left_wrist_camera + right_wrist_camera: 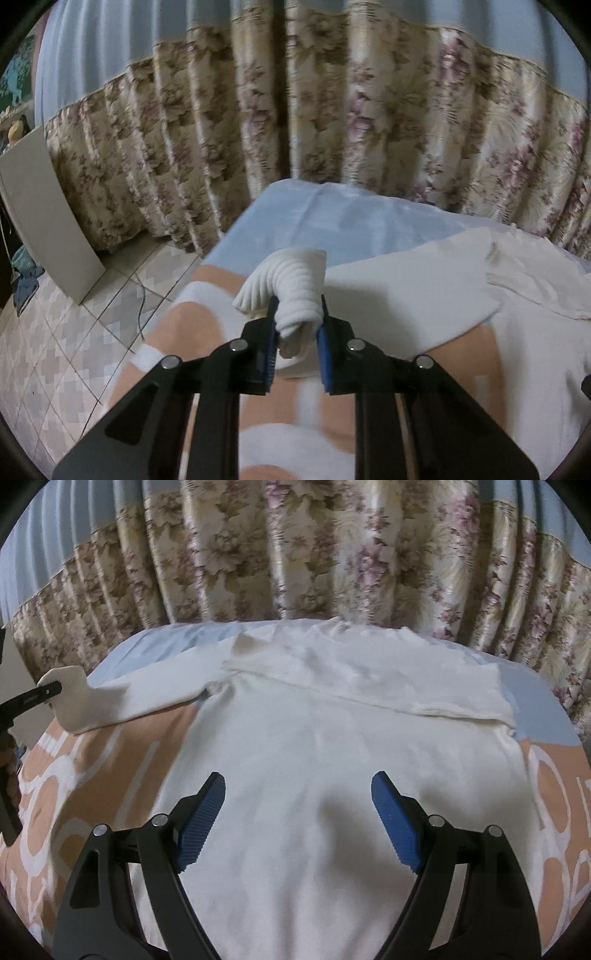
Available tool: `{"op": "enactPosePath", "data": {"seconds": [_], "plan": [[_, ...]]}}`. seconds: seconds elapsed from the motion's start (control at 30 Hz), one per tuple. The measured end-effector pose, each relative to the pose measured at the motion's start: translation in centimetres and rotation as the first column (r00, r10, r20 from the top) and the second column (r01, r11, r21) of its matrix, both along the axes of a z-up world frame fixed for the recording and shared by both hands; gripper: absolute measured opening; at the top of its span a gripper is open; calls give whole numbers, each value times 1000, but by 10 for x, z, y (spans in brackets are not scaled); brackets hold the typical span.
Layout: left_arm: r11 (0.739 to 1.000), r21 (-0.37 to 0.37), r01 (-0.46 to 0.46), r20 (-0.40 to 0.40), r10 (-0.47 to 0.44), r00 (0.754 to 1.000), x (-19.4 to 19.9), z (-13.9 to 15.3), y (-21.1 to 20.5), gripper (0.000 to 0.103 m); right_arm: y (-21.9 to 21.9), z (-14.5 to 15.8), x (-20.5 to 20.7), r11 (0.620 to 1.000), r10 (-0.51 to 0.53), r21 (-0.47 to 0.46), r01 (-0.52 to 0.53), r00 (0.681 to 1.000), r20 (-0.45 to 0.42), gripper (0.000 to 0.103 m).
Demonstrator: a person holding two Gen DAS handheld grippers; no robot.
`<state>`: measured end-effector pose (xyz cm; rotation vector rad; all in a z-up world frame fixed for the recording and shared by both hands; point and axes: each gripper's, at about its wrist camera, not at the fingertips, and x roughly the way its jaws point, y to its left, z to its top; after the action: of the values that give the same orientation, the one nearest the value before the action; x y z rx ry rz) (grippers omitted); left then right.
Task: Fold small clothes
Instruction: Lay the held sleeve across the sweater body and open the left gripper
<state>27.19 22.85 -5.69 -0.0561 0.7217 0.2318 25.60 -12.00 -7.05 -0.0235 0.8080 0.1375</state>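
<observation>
Left gripper (297, 317): clamped on the ribbed sleeve cuff (284, 280), lifted.
Right gripper (298, 794): wide open, empty, over the white sweater (314, 775).
Writing: large white letters on the orange bedspread (110, 760), unreadable.

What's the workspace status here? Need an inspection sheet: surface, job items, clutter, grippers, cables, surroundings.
Surface: peach bed cover with white lettering, pale blue sheet at the far end.
Job's things: white knit long-sleeved sweater spread flat, right sleeve folded across the top; left sleeve's ribbed cuff lifted off the bed.
Clutter: nothing seen on the bed.
Grippers: left gripper shut on the ribbed cuff; right gripper open, above the sweater body, holding nothing.
Cables: thin cable on the tiled floor.
Surroundings: floral pleated curtain behind the bed; grey flat board leaning at left.
</observation>
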Motion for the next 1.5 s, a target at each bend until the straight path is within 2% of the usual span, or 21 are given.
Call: {"op": "enactPosePath", "data": {"seconds": [0.27,0.6,1.0,1.2,1.5], "plan": [[997,9,81,-13,-80,997,29,2,-106,19,-64,11,34,996,-93,-3,93,994,54,82],[980,36,197,-23,-196,980,76,3,-233,19,-153,11,68,985,-174,34,172,983,60,82],[925,23,379,-39,-378,925,119,-14,-396,19,-260,-18,76,956,-292,30,292,956,25,82],[909,23,416,-64,-414,908,130,-31,-445,19,-296,-21,81,949,-315,30,315,949,23,82],[929,-36,369,-95,-371,924,134,-52,-469,19,-320,-14,105,959,-278,-32,281,958,75,82]]}}
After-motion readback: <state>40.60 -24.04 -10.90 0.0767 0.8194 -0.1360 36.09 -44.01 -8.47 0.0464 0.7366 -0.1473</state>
